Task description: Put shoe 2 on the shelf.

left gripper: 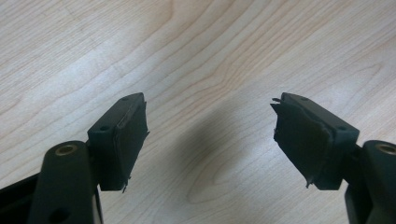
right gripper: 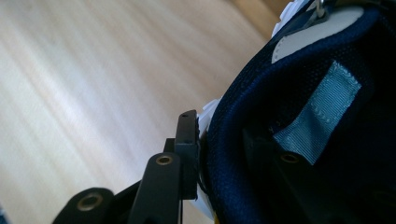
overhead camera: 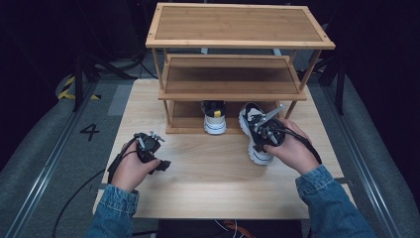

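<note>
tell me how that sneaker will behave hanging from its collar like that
The sneaker is pinched by the right gripper at its padded mesh collar, one jaw inside and one outside, so the soft rim will probably squash and flex. Gripped near the heel, its toe may sag downward. The chunky white sole suggests modest weight; it should sit flat without rolling.

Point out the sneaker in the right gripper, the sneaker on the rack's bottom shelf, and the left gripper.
held sneaker [overhead camera: 258,151], high view, white toe sole
shelved sneaker [overhead camera: 215,124], high view, heel
left gripper [left gripper: 210,135], left gripper view, midway between open jaws
</note>
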{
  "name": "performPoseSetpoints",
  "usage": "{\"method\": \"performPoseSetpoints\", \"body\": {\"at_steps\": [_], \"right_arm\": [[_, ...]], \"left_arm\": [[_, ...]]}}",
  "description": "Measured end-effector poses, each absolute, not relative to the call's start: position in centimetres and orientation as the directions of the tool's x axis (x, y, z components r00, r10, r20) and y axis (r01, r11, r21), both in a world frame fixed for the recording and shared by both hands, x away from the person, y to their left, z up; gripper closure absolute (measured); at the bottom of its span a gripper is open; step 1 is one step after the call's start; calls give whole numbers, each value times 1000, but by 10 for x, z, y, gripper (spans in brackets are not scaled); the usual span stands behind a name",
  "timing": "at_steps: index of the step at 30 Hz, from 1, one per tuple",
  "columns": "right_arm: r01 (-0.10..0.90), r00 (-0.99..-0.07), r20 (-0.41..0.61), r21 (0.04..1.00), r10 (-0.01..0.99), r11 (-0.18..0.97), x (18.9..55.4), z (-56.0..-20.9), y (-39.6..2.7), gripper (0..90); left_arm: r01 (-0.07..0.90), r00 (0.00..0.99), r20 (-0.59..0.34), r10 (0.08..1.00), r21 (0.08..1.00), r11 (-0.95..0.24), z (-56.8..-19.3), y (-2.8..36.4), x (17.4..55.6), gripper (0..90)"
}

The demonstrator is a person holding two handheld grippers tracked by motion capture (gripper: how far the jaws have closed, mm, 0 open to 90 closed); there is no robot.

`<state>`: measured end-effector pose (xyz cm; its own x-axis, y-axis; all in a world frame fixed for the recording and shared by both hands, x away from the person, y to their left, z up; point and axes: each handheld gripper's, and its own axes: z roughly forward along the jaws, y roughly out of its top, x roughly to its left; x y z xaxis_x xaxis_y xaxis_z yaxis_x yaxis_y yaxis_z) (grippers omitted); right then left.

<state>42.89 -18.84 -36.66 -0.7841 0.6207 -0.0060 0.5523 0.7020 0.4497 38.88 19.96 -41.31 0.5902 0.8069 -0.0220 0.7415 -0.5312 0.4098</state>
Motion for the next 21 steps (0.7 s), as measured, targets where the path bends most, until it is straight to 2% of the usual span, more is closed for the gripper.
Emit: {"method": "performPoseSetpoints", "body": {"at_steps": [8,21], "right_arm": [[566,-778,9,440,628,697,458,-374,-164,731],[579,-768,-3,425,640,696,480,-397,-133,731]], "left_arm": [[741,589,-28,808,417,-526,-412,202,389,257],[738,594,-31,804,418,-529,-411,204,390,256]]}}
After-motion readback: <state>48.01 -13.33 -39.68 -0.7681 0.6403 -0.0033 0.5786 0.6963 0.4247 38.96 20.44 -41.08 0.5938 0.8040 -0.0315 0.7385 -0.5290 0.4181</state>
